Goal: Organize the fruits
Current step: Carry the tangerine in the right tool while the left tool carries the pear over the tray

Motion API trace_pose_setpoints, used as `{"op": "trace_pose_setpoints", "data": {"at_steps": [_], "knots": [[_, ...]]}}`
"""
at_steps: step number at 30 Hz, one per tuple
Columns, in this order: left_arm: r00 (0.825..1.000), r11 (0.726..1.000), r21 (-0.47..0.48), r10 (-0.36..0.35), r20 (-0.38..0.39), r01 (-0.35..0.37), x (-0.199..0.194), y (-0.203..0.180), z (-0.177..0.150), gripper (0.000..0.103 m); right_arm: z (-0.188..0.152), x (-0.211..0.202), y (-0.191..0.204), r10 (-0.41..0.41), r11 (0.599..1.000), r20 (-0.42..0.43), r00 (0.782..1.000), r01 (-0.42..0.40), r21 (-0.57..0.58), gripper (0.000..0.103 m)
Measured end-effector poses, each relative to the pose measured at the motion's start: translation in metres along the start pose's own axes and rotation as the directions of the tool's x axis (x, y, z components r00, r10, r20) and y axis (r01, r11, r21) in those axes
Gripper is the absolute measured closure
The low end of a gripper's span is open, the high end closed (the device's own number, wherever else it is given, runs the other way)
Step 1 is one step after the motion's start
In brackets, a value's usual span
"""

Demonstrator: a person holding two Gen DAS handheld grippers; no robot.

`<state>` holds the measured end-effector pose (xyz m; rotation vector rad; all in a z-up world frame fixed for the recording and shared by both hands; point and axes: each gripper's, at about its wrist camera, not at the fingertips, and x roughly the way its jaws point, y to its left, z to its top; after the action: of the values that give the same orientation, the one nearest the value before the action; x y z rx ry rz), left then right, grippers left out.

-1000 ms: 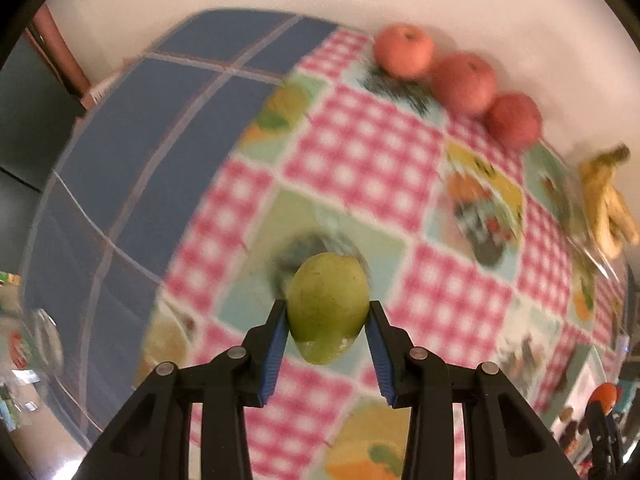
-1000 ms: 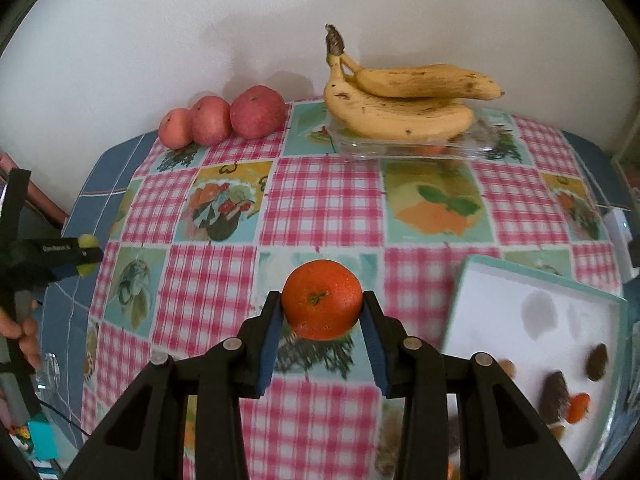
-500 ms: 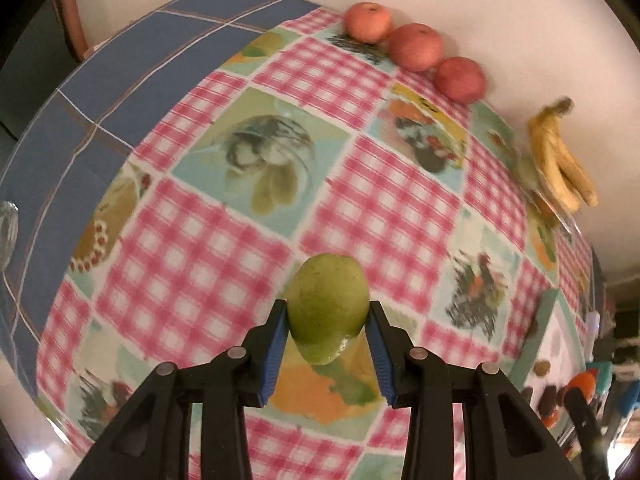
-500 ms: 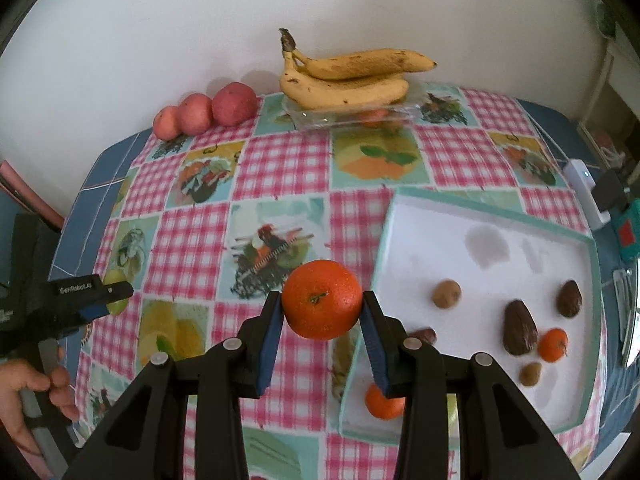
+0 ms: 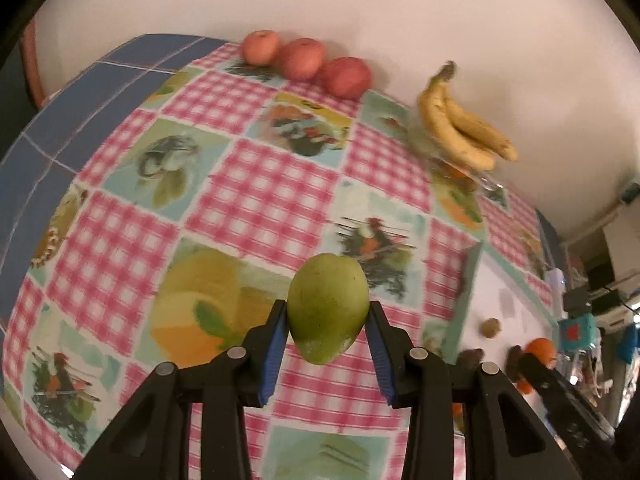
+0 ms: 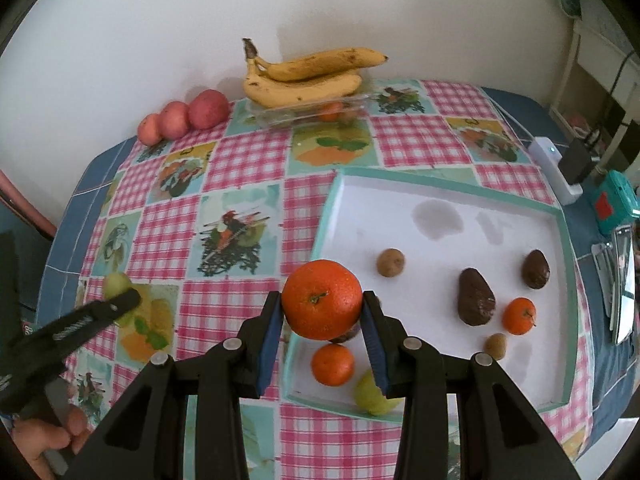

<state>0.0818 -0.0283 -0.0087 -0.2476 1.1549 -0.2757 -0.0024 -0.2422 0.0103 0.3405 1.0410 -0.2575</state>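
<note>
My left gripper is shut on a green mango and holds it above the checked tablecloth, left of the tray. It also shows in the right wrist view. My right gripper is shut on an orange above the near left corner of the white tray. In the tray lie two smaller oranges, a green fruit, two dark avocados and small brown fruits. Three red apples and bananas sit by the wall.
The bananas rest on a clear plastic box with fruit inside. A white device, a teal box and cables lie along the table's right edge. A wall bounds the table's far side.
Both grippers have drawn back and swung right with their fruits held. The tray has come fully into the right wrist view and into the left wrist view's lower right.
</note>
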Motion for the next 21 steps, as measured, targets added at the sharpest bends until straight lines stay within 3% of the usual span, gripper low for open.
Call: {"op": "trace_pose_setpoints", "data": {"at_steps": [9, 13, 21], "knots": [[0.996, 0.992, 0.103, -0.071, -0.048, 0.075, 0.012, -0.052, -0.018, 0.062, -0.003, 0.012, -0.043, -0.011, 0.998, -0.028, 1.0, 0.013, 0.066, 0.062], [0.99, 0.976, 0.176, -0.12, -0.07, 0.131, 0.019, -0.083, -0.023, 0.062, -0.002, 0.012, -0.075, -0.031, 0.989, -0.028, 0.999, 0.035, 0.145, 0.062], [0.983, 0.934, 0.31, -0.153, -0.102, 0.178, 0.048, -0.135, -0.029, 0.062, 0.006, 0.011, -0.13, -0.075, 0.957, 0.0, 0.997, 0.072, 0.281, 0.062]]}}
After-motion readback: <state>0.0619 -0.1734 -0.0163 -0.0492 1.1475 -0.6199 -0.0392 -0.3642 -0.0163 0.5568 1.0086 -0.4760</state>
